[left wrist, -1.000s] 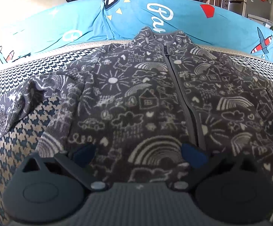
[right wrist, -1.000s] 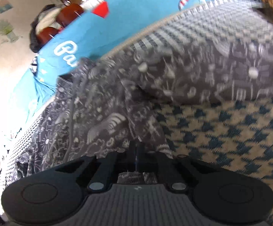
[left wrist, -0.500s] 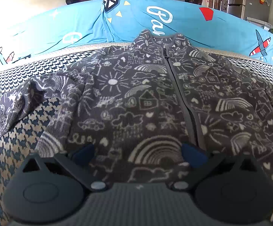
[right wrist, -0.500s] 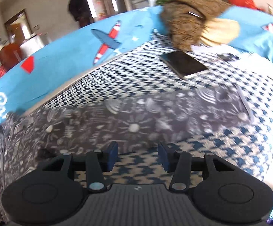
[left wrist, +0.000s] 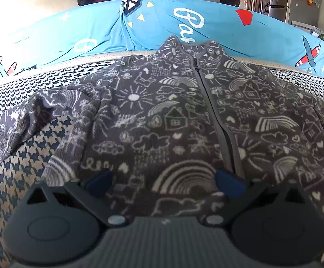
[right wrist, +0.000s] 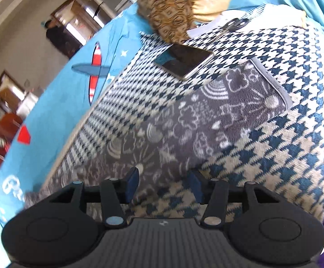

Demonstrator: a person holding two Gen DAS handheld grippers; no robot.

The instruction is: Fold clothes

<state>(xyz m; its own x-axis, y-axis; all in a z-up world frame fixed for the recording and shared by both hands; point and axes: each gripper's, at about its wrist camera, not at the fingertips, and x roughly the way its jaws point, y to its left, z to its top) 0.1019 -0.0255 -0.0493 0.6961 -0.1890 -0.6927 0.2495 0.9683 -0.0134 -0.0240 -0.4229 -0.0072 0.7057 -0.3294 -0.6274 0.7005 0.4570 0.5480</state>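
Currently the soft, limp fleece jacket [left wrist: 162, 116] is lying flat on the bed [left wrist: 16, 160], filling mid-frame. Your left claw [left wrist: 164, 181] is hanging released; right claw [right wrist: 164, 185] is opening, empty. Try pinching the sleeve cuff [right wrist: 271, 87], upper right.

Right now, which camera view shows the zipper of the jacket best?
The left wrist view: the zipper runs in full down the spread jacket. The right wrist view shows only a sleeve, no zipper.
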